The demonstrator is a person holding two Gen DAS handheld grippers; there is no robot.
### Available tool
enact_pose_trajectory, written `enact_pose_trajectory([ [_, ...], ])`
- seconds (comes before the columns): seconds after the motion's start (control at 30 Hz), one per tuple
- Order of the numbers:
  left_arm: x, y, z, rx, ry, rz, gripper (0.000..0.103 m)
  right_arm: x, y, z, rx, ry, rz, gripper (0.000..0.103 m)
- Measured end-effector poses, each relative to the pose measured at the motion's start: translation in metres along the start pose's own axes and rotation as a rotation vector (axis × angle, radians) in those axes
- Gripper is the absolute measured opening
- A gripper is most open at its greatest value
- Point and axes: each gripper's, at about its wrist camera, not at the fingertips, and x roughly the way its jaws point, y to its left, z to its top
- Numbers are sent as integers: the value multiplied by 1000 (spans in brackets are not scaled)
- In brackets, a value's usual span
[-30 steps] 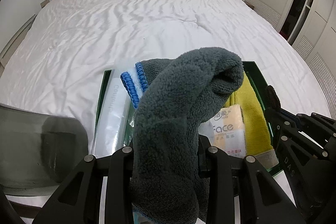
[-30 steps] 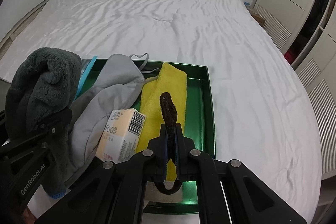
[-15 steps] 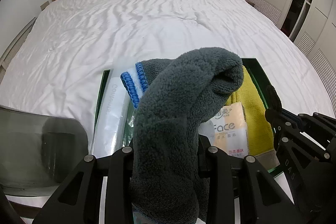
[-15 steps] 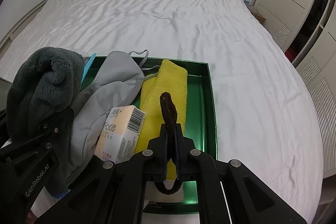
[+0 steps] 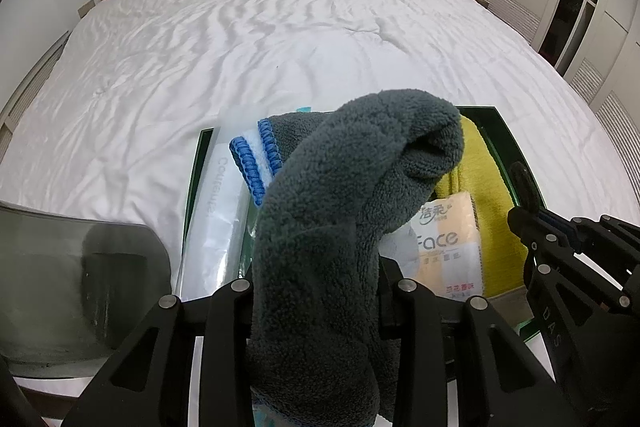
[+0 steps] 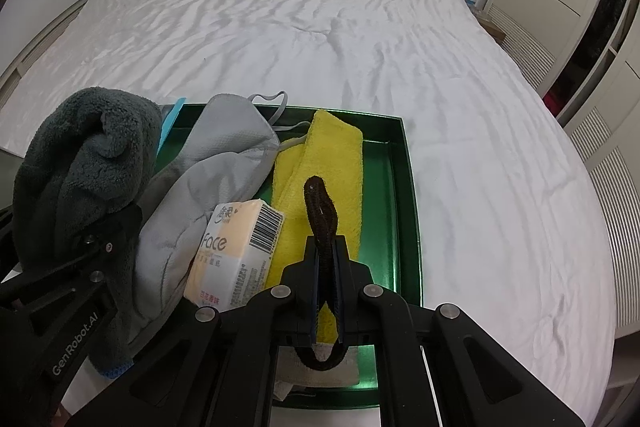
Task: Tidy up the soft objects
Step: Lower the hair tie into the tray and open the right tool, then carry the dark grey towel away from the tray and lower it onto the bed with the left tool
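Left tongs [image 5: 316,291]: closed on a dark grey fleece towel [image 5: 340,211], which bulges up between the jaws and droops behind them. Blue-stitched hem [image 5: 256,159] visible on a fold to the left. The towel is held above the left half of the green tray [image 6: 408,195], not lying in it.

Right tongs [image 6: 328,267]: jaws nearly together, pinching a dark brown hair tie [image 6: 320,211]; one loop stands up ahead of the jaws, the other hangs behind.

Tray sits on the white bed [image 6: 320,19] near its foot. In it: yellow cloth [image 6: 320,163] folded lengthwise, grey fabric piece [image 6: 216,179] with straps, tissue pack [image 6: 236,251] resting against the grey piece and on the yellow cloth. A clear plastic packet [image 5: 216,211] lies along the tray's left edge.

Handling judgement: the towel is light, limp and thick, with no stiffness; it will sag and unfold from any single pinch. Better to hold it at a folded edge or the stitched hem, where layers bunch and grip is firm. The pile is not slippery. The hair tie is light and elastic and may spring out if pinched near its end; a hold across mid-loop seems safer. Nothing fragile here; the tissue pack will dent if pressed.
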Motion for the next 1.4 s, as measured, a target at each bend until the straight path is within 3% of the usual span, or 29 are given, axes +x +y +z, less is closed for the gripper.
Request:
enact_pose_trajectory([
  [0.13, 2, 0, 0, -1, 7, 3, 33, 2, -1, 1, -1, 5, -1, 6],
  [0.23, 3, 0, 1, -1, 11, 0, 34, 2, 0, 1, -7, 5, 5, 12],
  [0.3, 4, 0, 1, -1, 14, -7, 35, 2, 0, 1, -1, 0, 6, 35],
  [0.37, 4, 0, 1, 2, 12, -7, 37, 0, 0, 1, 4, -11, 11, 41],
  [0.5, 3, -1, 1, 2, 11, -4, 40, -3, 2, 0, 0, -16, 11, 42],
  [0.73, -2, -2, 1, 8, -4, -1, 55, -9, 0, 1, 12, -31, -3, 48],
  [1.4, -38, -4, -6, 15, -89, -32, 56, -58, -3, -13, 65, -110, -61, 55],
])
